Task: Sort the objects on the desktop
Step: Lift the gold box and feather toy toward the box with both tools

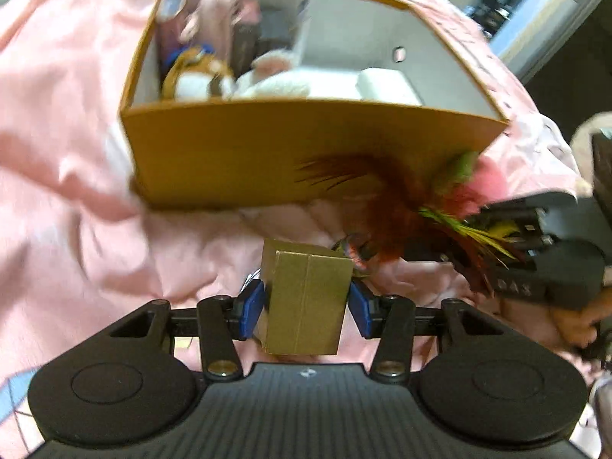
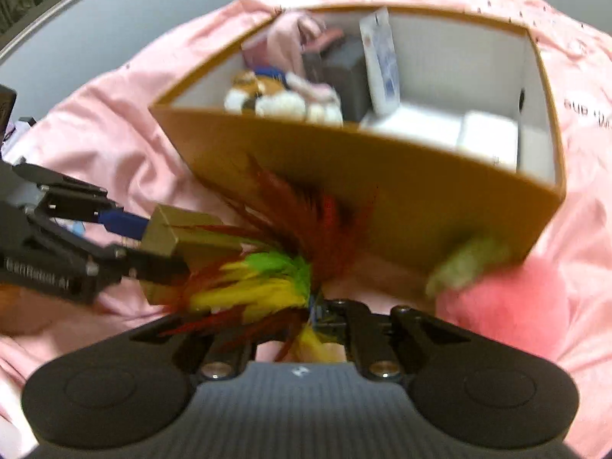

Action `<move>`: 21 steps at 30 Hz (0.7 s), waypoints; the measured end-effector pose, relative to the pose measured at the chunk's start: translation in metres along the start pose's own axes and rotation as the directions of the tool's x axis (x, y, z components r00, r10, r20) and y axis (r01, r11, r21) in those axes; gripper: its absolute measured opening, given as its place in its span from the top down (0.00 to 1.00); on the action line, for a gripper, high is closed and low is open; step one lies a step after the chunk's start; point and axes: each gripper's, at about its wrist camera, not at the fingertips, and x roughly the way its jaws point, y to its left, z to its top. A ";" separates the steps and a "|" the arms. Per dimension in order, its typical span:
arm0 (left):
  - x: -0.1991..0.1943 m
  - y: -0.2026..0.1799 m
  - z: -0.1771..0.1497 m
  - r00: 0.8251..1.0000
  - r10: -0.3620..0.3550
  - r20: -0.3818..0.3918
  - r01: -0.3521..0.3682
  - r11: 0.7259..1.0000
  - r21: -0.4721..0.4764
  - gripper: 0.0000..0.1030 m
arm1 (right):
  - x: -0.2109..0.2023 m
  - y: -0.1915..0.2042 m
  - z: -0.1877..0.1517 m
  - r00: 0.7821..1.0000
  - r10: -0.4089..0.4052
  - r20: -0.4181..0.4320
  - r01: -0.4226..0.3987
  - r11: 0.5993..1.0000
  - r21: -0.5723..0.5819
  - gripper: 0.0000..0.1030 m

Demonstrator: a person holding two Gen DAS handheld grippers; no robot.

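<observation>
- The left gripper [image 1: 306,302] is clamped on a small gold box [image 1: 306,302]; both blue pads [image 1: 252,308] press its sides, and the box stands upright between them, lifted clear of the pink cloth [image 1: 76,199].
- The right gripper [image 2: 325,315] is nearly closed on a feather toy [image 2: 267,279] – its fingertips are buried in the plumes, so the exact hold is hard to see, but the yellow, green and red feathers fan out up and to the left from between the jaws.
- The two loads are just beside each other: in the right wrist view the gold box sits to the left of the feathers, touching or overlapping them.
- Just beyond the right gripper, to its right, a pink fluffy thing [image 2: 508,306] and a blurred green bit [image 2: 470,264] lie on the cloth against the carton's front wall.
- Ahead of both grippers stands the open brown carton [image 1: 267,153]. It already holds plush toys [image 1: 199,76], a dark block [image 2: 344,76] and white boxes [image 1: 386,86].
- Judgement: sorting looks well along – much is already inside, two items are in hand and not yet over the rim, and the pink fluffy thing seems left to collect.
</observation>
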 end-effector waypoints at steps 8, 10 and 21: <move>0.001 0.007 -0.001 0.999 0.032 -0.012 -0.033 0.999 -0.035 0.46 | 0.010 -0.005 -0.003 1.000 0.009 0.000 -0.009 0.999 0.038 0.74; 0.002 0.006 -0.003 0.999 0.038 -0.023 -0.039 0.999 -0.032 0.46 | 0.012 -0.003 -0.001 1.000 0.013 0.009 -0.013 0.999 0.034 0.72; 0.004 -0.007 -0.007 0.995 0.084 -0.055 -0.081 0.996 0.047 0.48 | 0.010 -0.005 0.003 0.997 0.020 0.080 -0.027 0.995 0.092 0.89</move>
